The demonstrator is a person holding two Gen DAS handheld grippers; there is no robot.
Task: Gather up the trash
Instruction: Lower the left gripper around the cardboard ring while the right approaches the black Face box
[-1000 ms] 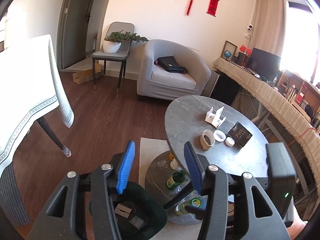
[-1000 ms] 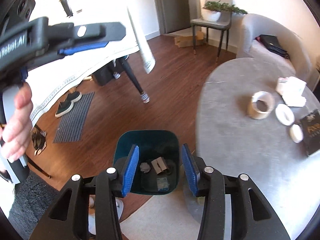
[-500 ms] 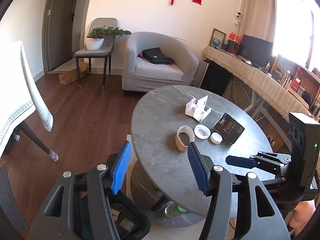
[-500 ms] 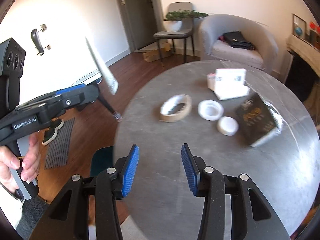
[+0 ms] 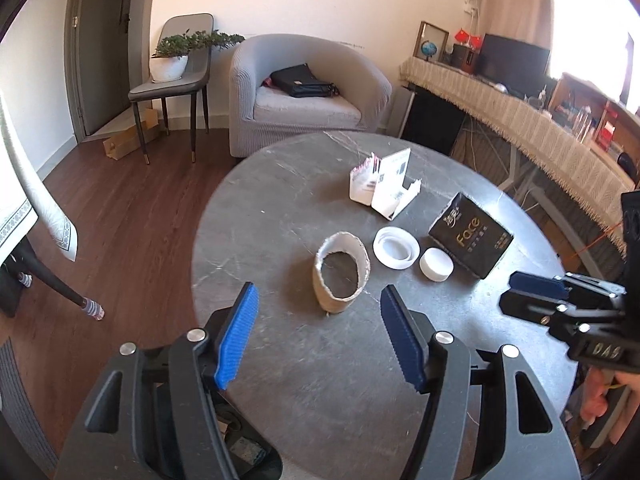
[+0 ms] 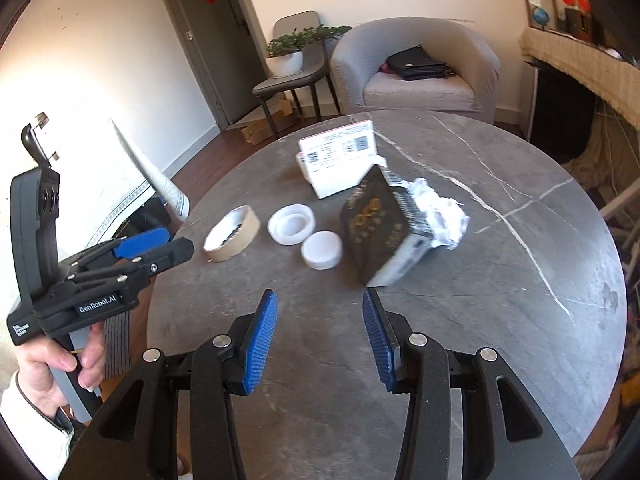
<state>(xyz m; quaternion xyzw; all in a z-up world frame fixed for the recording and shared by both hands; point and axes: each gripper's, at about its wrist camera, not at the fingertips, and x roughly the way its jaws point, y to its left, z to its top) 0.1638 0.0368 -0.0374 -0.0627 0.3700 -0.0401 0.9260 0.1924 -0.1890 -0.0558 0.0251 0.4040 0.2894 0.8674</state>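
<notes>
On the round grey table (image 5: 276, 216) lies a brown cardboard ring (image 5: 342, 272), on its side. Beside it are a white ring lid (image 5: 396, 248), a white cap (image 5: 436, 265) and a black tissue box (image 5: 470, 236). My left gripper (image 5: 320, 298) hovers just in front of the cardboard ring; its jaws are opening, with nothing between them. My right gripper (image 6: 318, 318) stands open and empty before the white cap (image 6: 322, 250) and the black box (image 6: 380, 224), where crumpled white tissue (image 6: 438, 216) sticks out. Each gripper shows in the other's view: right gripper (image 5: 512, 292), left gripper (image 6: 172, 242).
A white card stand (image 5: 386, 184) sits further back on the table. The dark bin (image 5: 248, 456) stands on the floor under the near edge. Beyond are a grey armchair (image 5: 304, 88), a chair with a plant (image 5: 176, 76), a cloth-covered table (image 5: 24, 216) and a fringed counter (image 5: 520, 128).
Both grippers have swung from above the floor bin to over the table top, towards the ring, lids and box. The left jaws stand wider than before.
</notes>
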